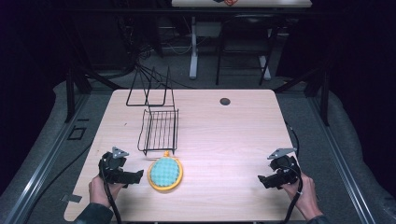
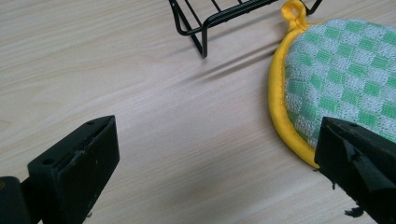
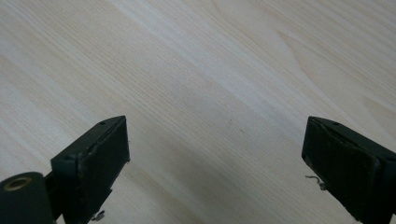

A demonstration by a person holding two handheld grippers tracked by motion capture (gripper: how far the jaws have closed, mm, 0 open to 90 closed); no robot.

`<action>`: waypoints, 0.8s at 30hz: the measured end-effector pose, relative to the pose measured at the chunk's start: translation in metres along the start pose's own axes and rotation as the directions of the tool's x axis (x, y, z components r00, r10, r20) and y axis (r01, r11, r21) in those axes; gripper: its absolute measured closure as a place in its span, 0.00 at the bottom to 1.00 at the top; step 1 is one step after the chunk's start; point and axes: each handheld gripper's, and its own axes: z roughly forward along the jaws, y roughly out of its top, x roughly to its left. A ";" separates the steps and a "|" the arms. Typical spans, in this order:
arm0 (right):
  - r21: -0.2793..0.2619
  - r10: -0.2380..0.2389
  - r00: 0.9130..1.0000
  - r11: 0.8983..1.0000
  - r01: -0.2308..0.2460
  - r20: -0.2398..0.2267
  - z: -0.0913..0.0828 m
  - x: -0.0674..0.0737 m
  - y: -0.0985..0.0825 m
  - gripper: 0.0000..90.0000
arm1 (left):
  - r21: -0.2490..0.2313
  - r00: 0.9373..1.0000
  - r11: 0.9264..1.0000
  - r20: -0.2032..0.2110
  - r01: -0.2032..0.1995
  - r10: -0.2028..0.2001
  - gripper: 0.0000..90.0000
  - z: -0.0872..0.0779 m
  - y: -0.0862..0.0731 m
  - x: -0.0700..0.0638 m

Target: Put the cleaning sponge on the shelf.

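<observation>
Green-checked, yellow-trimmed pot holder (image 1: 165, 173) lies at the wire rack's (image 1: 159, 130) six o'clock, just beside the unclenched left gripper (image 1: 134, 176); right gripper (image 1: 264, 181) likewise unclenched; a careless reach risks snagging the rack.

Bright, even light from above on the pale wooden table (image 1: 224, 140); surroundings nearly black in the high view. Soft, slanting shadows under the wire rack (image 2: 219, 18). Sharp wood grain in both gripper views, slightly soft near the black jaws.
</observation>
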 end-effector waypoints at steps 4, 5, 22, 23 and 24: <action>0.006 0.002 1.000 1.000 -0.002 -0.002 0.000 -0.001 -0.001 0.09 | -0.011 1.000 1.000 0.012 -0.022 0.022 0.00 -0.002 0.003 -0.005; 0.006 0.002 1.000 1.000 -0.002 -0.002 0.000 -0.001 -0.001 0.09 | -0.016 0.999 1.000 0.018 -0.027 0.027 0.00 -0.002 0.003 -0.006; 0.014 -0.009 1.000 1.000 0.009 0.001 0.001 0.000 -0.002 0.10 | -0.046 0.993 0.998 0.101 -0.053 0.057 0.11 -0.001 0.014 -0.024; 0.013 -0.008 1.000 1.000 0.008 -0.001 0.001 0.000 -0.002 0.10 | -0.049 0.993 0.997 0.104 -0.055 0.059 0.12 0.000 0.015 -0.025; 0.013 -0.008 1.000 1.000 0.008 -0.001 0.001 0.000 -0.002 0.10 | -0.048 0.993 0.997 0.104 -0.056 0.061 0.13 0.000 0.016 -0.026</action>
